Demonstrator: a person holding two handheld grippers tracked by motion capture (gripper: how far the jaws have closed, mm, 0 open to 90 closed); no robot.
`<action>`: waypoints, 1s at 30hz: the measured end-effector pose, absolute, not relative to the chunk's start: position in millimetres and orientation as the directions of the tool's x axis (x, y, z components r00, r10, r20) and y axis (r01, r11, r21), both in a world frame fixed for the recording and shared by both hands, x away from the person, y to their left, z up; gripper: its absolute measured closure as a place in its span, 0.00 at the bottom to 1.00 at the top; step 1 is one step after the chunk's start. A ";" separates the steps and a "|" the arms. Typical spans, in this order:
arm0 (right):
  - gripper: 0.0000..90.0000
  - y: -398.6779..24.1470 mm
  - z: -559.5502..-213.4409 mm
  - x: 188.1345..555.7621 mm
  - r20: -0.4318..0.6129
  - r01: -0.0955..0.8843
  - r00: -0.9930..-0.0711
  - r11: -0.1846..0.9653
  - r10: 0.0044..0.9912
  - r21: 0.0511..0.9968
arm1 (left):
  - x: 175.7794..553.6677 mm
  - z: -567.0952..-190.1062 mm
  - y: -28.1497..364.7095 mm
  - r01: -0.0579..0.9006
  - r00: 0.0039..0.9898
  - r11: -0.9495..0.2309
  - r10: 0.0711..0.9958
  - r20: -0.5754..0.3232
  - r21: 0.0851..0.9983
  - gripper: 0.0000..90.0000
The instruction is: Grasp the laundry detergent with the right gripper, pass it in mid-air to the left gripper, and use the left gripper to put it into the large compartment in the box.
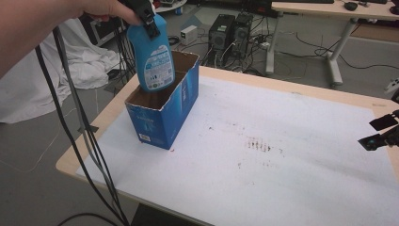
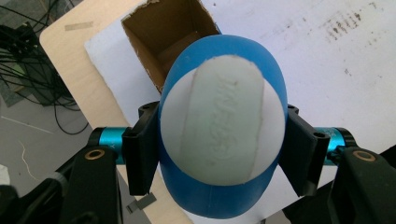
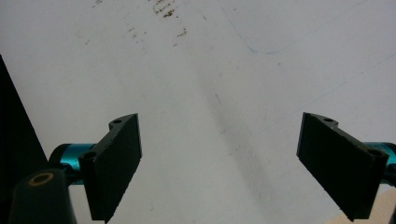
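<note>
The left gripper (image 2: 219, 154) is clamped on a blue plastic bottle with a printed label (image 1: 151, 52), its black jaws pressing the bottle's two sides. In the high view the bottle hangs upright above the near end of an open-topped blue cardboard box with a brown inside (image 1: 162, 110), its base about level with the box's torn top edge. The left gripper view looks down past the bottle's pale oval base (image 2: 223, 116) into the box's open mouth, which lies just beyond the bottle.

The box stands near the far-left corner of a white sheet (image 1: 282, 160) that covers most of a light wooden table (image 1: 70, 157). A strip of bare wood runs along the table's left and far edges. To the right of the box the sheet is open, marked with small brown specks (image 1: 258, 144) near its middle.

The right gripper (image 1: 379, 134) sits at the table's right edge, well apart from the box. In the right gripper view its jaws stand wide apart over bare white sheet, gripping nothing.

Black cables (image 1: 80, 132) trail down past the table's left edge.
</note>
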State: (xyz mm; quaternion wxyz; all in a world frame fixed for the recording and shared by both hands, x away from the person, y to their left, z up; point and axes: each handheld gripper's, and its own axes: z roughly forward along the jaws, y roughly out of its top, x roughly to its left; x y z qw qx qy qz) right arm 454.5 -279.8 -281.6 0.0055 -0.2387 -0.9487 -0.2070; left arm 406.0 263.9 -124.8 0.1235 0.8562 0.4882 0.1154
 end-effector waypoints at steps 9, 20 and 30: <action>0.15 -280.9 -282.0 455.2 0.109 0.459 -0.884 0.799 0.454 0.390 | 406.4 -143.7 263.3 0.814 0.498 -0.491 0.865 0.064 0.311 0.42; 0.15 -281.5 -283.3 455.5 0.102 0.461 -0.882 0.799 0.460 0.386 | 403.3 -173.2 264.7 0.820 0.496 -0.486 0.867 0.050 0.303 0.42; 0.15 -281.4 -283.0 455.8 0.102 0.466 -0.879 0.796 0.466 0.386 | 401.6 -192.6 265.1 0.819 0.504 -0.496 0.862 0.050 0.287 0.42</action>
